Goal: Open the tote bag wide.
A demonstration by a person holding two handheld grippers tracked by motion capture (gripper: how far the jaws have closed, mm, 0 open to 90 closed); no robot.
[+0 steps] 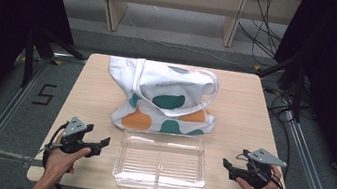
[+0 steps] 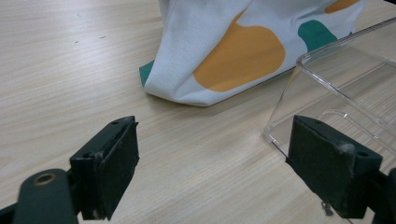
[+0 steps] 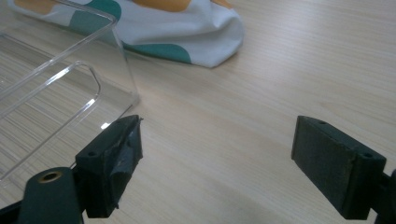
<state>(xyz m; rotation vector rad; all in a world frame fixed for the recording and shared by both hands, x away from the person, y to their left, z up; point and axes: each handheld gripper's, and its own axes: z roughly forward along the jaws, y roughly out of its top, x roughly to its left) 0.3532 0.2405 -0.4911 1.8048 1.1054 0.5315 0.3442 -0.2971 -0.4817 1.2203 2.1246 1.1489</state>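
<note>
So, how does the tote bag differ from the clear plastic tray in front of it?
The tote bag is soft white cloth with orange and teal spots, while the clear plastic tray is stiff and see-through. The tote bag lies slumped with its handles loose; the clear plastic tray sits flat with its open side up. The tote bag lies farther from the person, the tray nearer. Both rest on the wooden table, untouched.

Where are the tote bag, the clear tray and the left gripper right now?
tote bag [image 1: 165, 99]: high view, on the white front panel beside the green patch.
clear tray [image 1: 158, 180]: high view, on its near rim.
left gripper [image 1: 101, 144]: high view, midway between its open fingertips.
</note>
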